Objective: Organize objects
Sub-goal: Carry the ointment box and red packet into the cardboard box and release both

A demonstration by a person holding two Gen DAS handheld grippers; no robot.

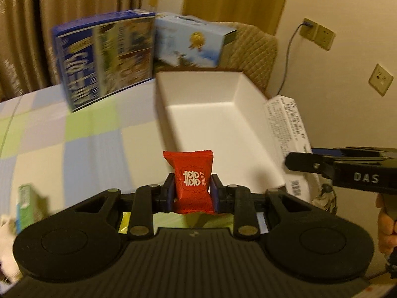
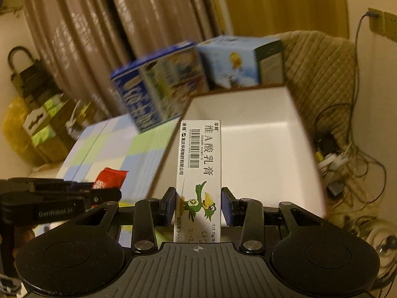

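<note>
Between your left gripper (image 1: 191,193) pads sits the red packet (image 1: 192,181), soft & crinkly, so squeeze lightly mid-body. Right gripper (image 2: 198,206) pinches the stiff, light ointment box (image 2: 198,173) over the white tray (image 2: 260,149).

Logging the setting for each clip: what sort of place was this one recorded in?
Probably a room in a home, perhaps a bedroom. Brown curtains hang behind a surface under a pastel checked cloth, a quilted chair back stands beside it, and wall sockets have a cable plugged in.
</note>
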